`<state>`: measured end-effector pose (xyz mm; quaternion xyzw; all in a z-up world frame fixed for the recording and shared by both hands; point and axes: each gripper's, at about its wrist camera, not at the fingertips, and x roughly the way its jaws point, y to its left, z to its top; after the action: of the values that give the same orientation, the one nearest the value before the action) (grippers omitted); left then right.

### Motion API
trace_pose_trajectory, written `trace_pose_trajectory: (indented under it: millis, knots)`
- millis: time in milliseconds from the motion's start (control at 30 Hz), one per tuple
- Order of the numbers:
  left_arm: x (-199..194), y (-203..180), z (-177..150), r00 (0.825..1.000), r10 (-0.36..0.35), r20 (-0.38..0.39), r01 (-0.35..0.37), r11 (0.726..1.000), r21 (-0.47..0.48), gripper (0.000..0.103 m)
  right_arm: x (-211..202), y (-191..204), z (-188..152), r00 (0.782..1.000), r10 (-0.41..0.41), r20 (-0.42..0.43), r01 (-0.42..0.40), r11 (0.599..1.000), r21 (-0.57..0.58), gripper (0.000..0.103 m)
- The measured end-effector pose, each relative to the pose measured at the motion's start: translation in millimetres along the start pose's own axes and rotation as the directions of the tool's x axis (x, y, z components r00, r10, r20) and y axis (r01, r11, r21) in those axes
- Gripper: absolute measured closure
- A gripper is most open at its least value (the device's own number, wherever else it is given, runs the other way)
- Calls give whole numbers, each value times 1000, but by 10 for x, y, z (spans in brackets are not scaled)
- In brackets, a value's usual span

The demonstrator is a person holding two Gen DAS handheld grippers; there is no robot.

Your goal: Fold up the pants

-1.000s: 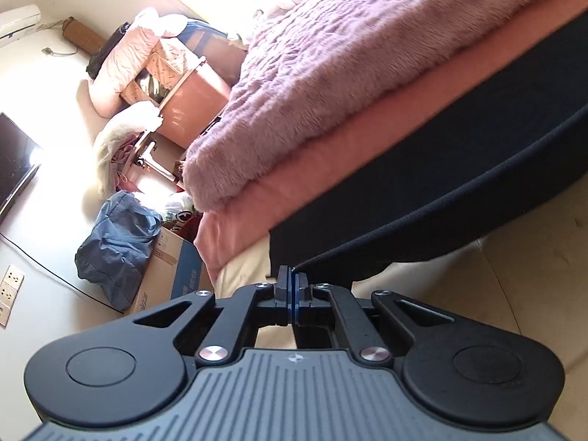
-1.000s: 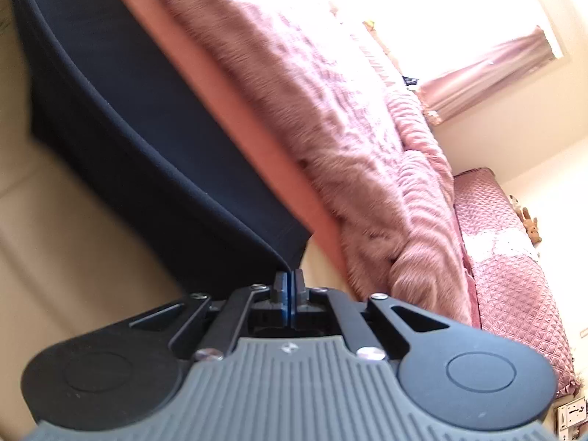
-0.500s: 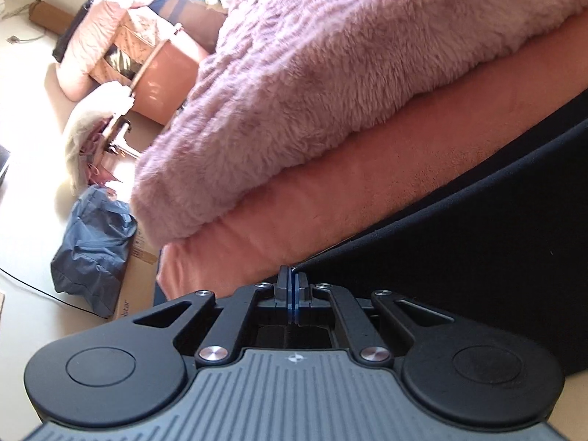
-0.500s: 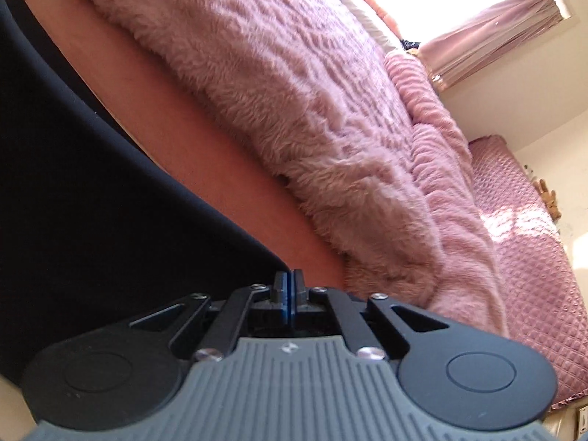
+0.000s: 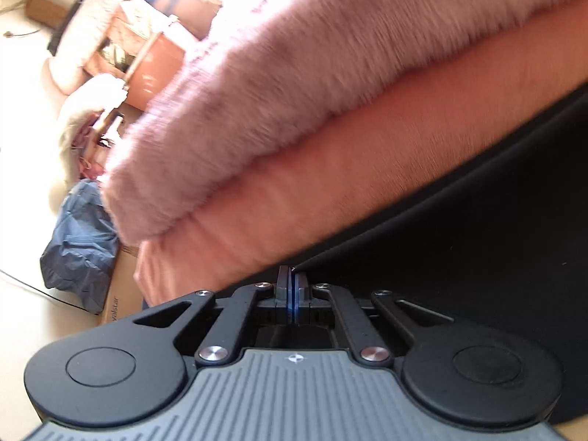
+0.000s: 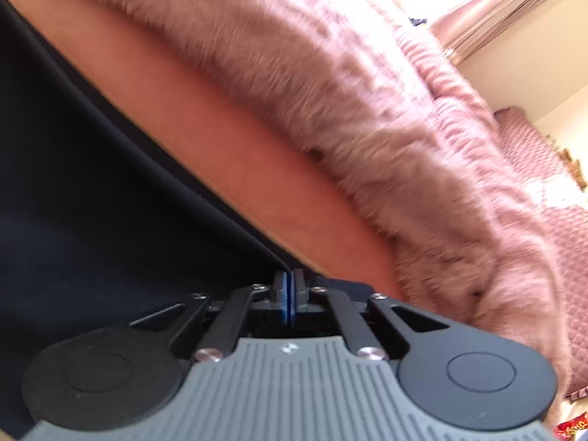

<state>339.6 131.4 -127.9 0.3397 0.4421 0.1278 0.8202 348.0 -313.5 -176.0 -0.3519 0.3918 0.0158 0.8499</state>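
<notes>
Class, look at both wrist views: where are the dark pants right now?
The pants fill the lower right of the left wrist view and the left of the right wrist view, beside the orange sheet, a corner pinched in each shut gripper.

Both grippers are ending up much closer to the bedding than a second ago. Ahead of the left gripper [image 5: 293,275], the pants [image 5: 477,250] are now filling the space right of the fingers where pale mattress showed, and the fluffy blanket [image 5: 294,84] is looming larger. Ahead of the right gripper [image 6: 288,275], the pants [image 6: 92,191] are covering the beige area left of the fingers
</notes>
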Motion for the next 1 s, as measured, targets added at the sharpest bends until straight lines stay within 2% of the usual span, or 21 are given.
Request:
trace_pose_trajectory:
  millis: [133, 267, 433, 467, 500, 533, 567, 600, 633, 700, 800, 833, 933, 1000]
  knots:
    - [-113, 127, 118, 1000, -21, 10, 21, 999, -28, 103, -143, -119, 102, 999, -26, 30, 27, 1000, -9, 103]
    - [164, -71, 248, 999, -32, -44, 33, 999, 11, 102, 168, -73, 168, 1000, -7, -28, 8, 1000, 18, 103]
    - [334, -238, 194, 996, -31, -78, 34, 999, 29, 102, 450, 21, 78, 997, 26, -73, -20, 997, 79, 103]
    - [332, -246, 174, 997, -28, -68, 30, 999, 29, 101, 442, 14, 63, 998, 23, -66, -17, 996, 93, 103]
    - [326, -251, 158, 998, -12, -58, 14, 999, 32, 94, 405, -12, 51, 999, 22, -50, -16, 993, 118, 103]
    - [313, -245, 146, 999, -5, -43, 7, 999, 33, 88, 359, -63, 37, 999, 25, -41, -18, 988, 155, 91]
    - [296, -225, 138, 1000, -2, -30, 2, 1000, 26, 82, 293, -121, 5, 999, 19, -30, -12, 982, 191, 69]
    - [272, -204, 135, 1000, 6, -21, -6, 1000, 13, 69, 205, -198, -33, 1000, 11, -5, -10, 973, 232, 61]
    - [230, -173, 141, 1000, 12, -5, -12, 1000, -5, 57, 111, -280, -81, 1000, 12, 19, -17, 962, 273, 59]
    - [101, -116, 145, 999, -1, 39, 3, 999, -43, 51, -65, -454, -208, 999, 22, 31, -32, 935, 354, 59]
    - [-163, -113, 141, 996, -26, 83, 32, 997, -74, 52, -242, -689, -460, 998, 49, 34, -59, 881, 469, 59]
    - [-258, -135, 134, 994, -54, 95, 62, 994, -85, 52, -265, -756, -548, 997, 65, 28, -71, 856, 512, 60]
    - [-501, -253, 87, 979, -176, 106, 188, 974, -123, 52, -358, -890, -861, 995, 102, 10, -84, 764, 640, 61]
    - [-607, -363, 31, 964, -243, 105, 256, 956, -141, 54, -443, -926, -1092, 992, 128, 15, -98, 673, 733, 62]
